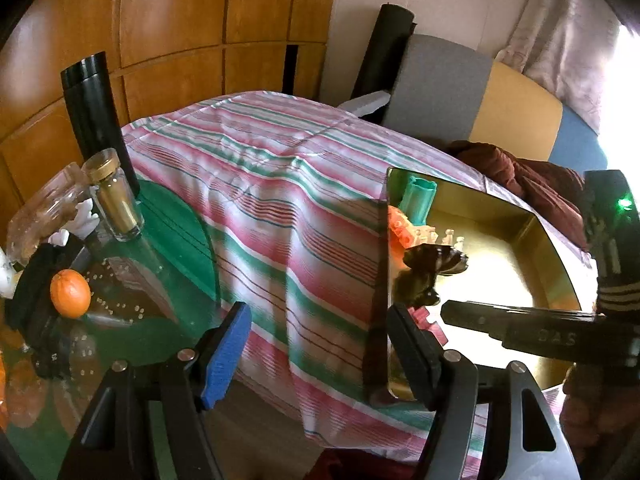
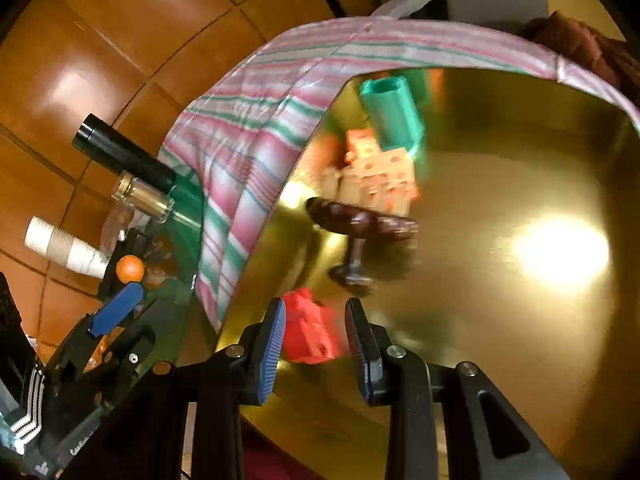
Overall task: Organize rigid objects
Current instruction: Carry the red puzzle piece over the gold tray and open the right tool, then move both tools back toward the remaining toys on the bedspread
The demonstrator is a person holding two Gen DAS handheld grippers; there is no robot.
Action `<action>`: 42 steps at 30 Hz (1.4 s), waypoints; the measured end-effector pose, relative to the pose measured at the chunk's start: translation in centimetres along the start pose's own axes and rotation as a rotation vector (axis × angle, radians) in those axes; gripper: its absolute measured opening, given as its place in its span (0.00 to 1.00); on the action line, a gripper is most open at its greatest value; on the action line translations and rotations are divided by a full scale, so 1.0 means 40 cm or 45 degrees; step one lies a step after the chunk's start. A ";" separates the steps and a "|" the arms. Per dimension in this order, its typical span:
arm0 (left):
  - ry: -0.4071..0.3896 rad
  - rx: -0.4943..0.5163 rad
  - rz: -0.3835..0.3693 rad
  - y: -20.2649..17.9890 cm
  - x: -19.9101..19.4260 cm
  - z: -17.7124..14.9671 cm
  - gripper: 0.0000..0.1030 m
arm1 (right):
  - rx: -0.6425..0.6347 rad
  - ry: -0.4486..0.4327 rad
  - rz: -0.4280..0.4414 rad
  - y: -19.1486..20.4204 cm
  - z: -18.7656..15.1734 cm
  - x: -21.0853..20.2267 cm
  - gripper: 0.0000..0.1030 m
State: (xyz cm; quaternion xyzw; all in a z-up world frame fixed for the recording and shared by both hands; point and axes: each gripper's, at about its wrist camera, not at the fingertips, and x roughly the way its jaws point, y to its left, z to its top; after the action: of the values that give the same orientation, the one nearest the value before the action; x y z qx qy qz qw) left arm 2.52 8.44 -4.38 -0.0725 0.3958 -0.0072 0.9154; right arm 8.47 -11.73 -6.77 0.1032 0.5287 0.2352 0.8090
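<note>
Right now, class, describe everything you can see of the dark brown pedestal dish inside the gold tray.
The dark brown pedestal dish looks like glossy wood or plastic: a shallow scalloped bowl on a slim stem ending in a small round foot. It appears tilted rather than upright, its foot toward the camera in the right wrist view. It sits inside the gold tray, in front of the orange block toy and beyond the red piece. Motion blur hides finer detail, and whether it touches the orange toy is unclear.

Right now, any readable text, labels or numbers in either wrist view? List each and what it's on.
"DAS" or close, faint raised letters, partly blurred: on the black body of the right claw's tool, seen from the left wrist.
Small white script on the left claw's tool body, seen from the right wrist: too small to read.
Glass spice jar: no legible label.
</note>
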 end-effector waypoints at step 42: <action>-0.013 0.501 -0.252 -0.392 -0.074 -0.024 0.69 | 0.331 -0.583 -0.775 -0.526 -0.243 -0.623 0.37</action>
State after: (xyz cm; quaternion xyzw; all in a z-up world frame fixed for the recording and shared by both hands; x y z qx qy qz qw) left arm 0.48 -6.99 -0.73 0.0691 0.3730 -0.1737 0.9088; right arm -2.84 -43.01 0.52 0.0931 0.3666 -0.1131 0.9188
